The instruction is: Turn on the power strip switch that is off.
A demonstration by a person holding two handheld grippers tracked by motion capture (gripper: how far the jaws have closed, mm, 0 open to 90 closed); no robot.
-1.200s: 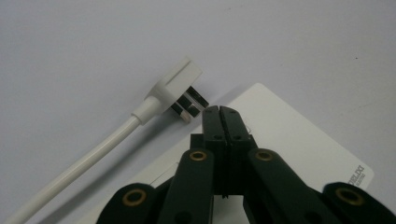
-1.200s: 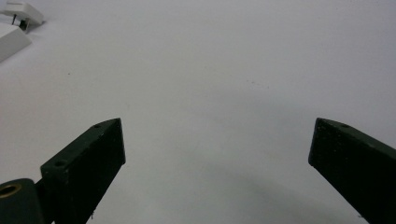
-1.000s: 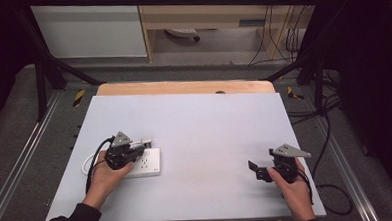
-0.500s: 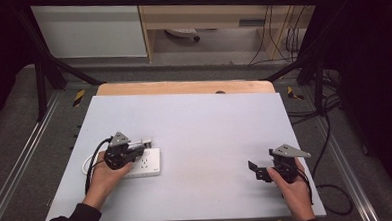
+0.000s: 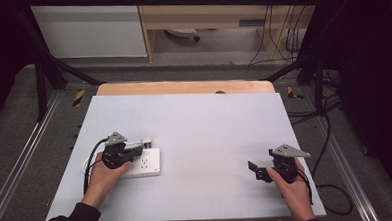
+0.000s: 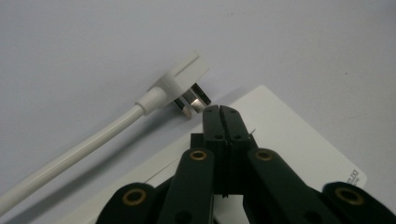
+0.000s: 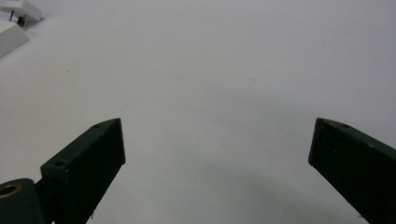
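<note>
A white power strip (image 5: 147, 162) lies flat on the left part of the table. A white plug (image 6: 180, 81) on a thick white cable (image 6: 70, 158) lies on the table just past the strip's edge, with its metal prongs pointing toward the strip. My left gripper (image 6: 221, 112) is shut with nothing between its jaws, and its tips hang over the strip right next to the prongs. In the high view the left gripper (image 5: 136, 153) sits over the strip's left end, with the plug (image 5: 144, 141) beside it. My right gripper (image 7: 217, 144) stands open over bare table, at the right front in the high view (image 5: 254, 169).
The pale table top (image 5: 210, 130) has a wooden strip (image 5: 183, 87) along its far edge. The power strip (image 7: 9, 35) and the plug (image 7: 18, 9) sit at the top left corner of the right gripper view. Cables (image 5: 330, 129) hang off the table's right side.
The left hand and gripper have shifted slightly to the left over the strip. The right gripper has stayed where it was.
</note>
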